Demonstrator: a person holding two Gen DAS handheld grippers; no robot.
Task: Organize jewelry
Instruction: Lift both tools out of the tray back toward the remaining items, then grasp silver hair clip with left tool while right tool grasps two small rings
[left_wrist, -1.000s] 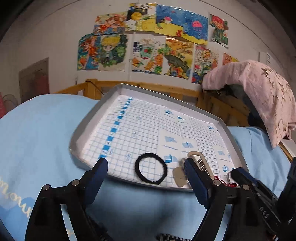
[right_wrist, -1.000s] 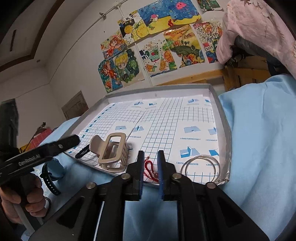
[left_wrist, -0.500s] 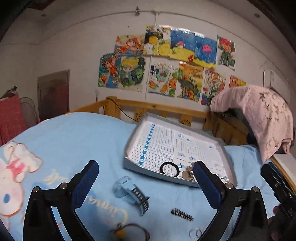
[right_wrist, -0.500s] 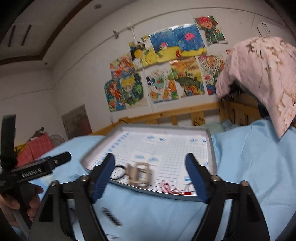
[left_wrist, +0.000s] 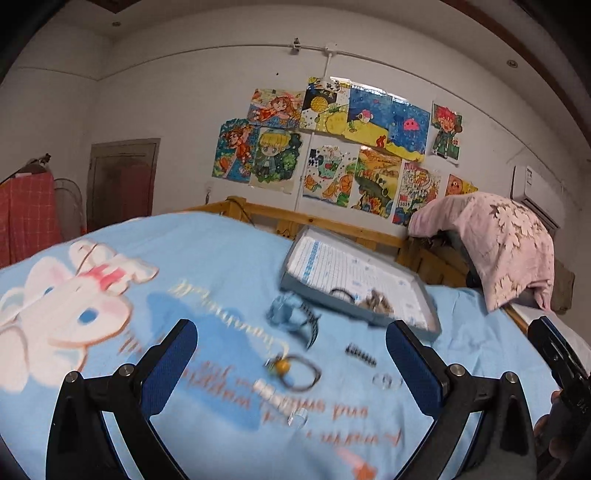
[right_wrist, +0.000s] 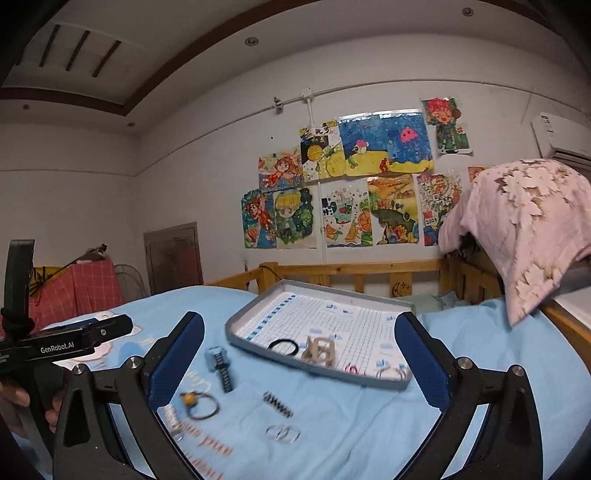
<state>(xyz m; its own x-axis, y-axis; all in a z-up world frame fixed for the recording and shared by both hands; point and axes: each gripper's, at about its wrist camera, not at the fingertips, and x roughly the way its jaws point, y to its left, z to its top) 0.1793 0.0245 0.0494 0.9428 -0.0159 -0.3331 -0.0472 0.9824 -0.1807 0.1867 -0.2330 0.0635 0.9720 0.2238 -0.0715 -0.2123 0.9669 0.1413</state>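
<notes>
Jewelry sits in two groups on the blue bedspread (right_wrist: 461, 369). Far side first: the grey tray (right_wrist: 258, 314) with its gridded paper liner lies near the wooden bed rail (right_wrist: 354, 269), and along its near edge rest a black hair tie (right_wrist: 283, 346), a beige claw clip (right_wrist: 319, 350), a red string piece (right_wrist: 351, 368) and a thin wire bangle (right_wrist: 393, 373) at the right corner. Outside the tray, on the cloth, a blue watch (right_wrist: 218, 363) lies just to its left, with a loop carrying a yellow bead (right_wrist: 201, 404) nearer to us, a small dark spring clip (right_wrist: 277, 404) to the right of that, and clear rings (right_wrist: 282, 433) nearest of all.

Both tongs are up off the bed. The right gripper (right_wrist: 299, 360) has just been spreading its jaws and now stands wide, nothing between the blue pads (right_wrist: 181, 354). The left gripper (left_wrist: 291, 369) is wide too, nothing pinched, its view smeared by motion (the small pieces there are hard to make out). From the right camera, the left tool's black body shows at the far left with a hand (right_wrist: 22, 406) wrapped round its handle. A pink cloth (right_wrist: 524, 229) hangs over the rail at the right, and drawings (right_wrist: 351, 184) cover the wall.
</notes>
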